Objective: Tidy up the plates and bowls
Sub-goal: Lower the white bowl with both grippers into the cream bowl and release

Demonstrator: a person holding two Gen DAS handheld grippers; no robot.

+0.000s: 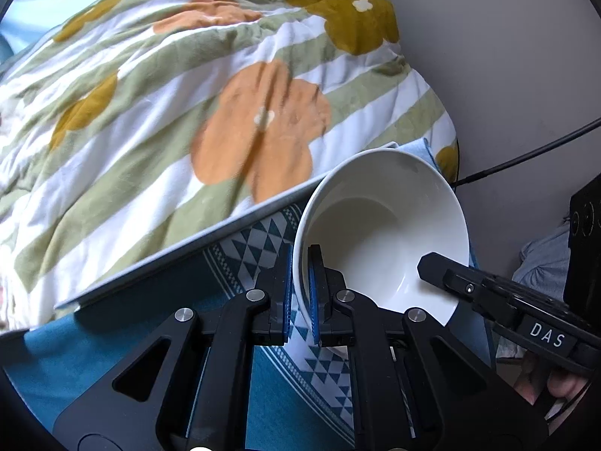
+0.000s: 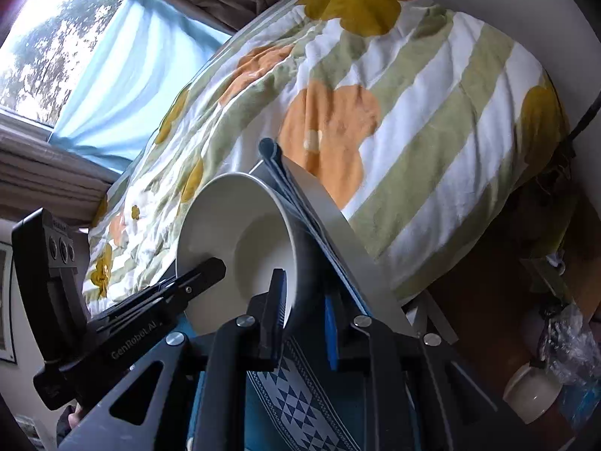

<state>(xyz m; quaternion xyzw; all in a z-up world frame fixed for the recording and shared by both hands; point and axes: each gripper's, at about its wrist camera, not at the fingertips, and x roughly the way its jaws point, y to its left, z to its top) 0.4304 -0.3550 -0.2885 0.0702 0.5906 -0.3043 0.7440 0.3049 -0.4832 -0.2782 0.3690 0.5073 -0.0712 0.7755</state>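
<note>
A white bowl (image 1: 379, 221) sits tilted near the far edge of a table covered with a blue patterned cloth (image 1: 263, 233). My left gripper (image 1: 300, 293) is shut on the bowl's near-left rim, one finger inside and one outside. My right gripper (image 2: 306, 300) straddles the opposite rim of the same bowl (image 2: 240, 248); its inner pad touches the rim and its outer pad stands a little off the bowl's dark outer wall. The right gripper's finger (image 1: 488, 289) shows in the left wrist view, and the left gripper's finger (image 2: 169, 289) shows in the right wrist view.
A bed with a striped flowered quilt (image 1: 188, 112) lies just beyond the table edge. A wall and a black cable (image 1: 526, 154) are at the right. A white cup (image 2: 533, 391) and plastic bags stand low on the right. A window with a blue curtain (image 2: 112, 75) is at the left.
</note>
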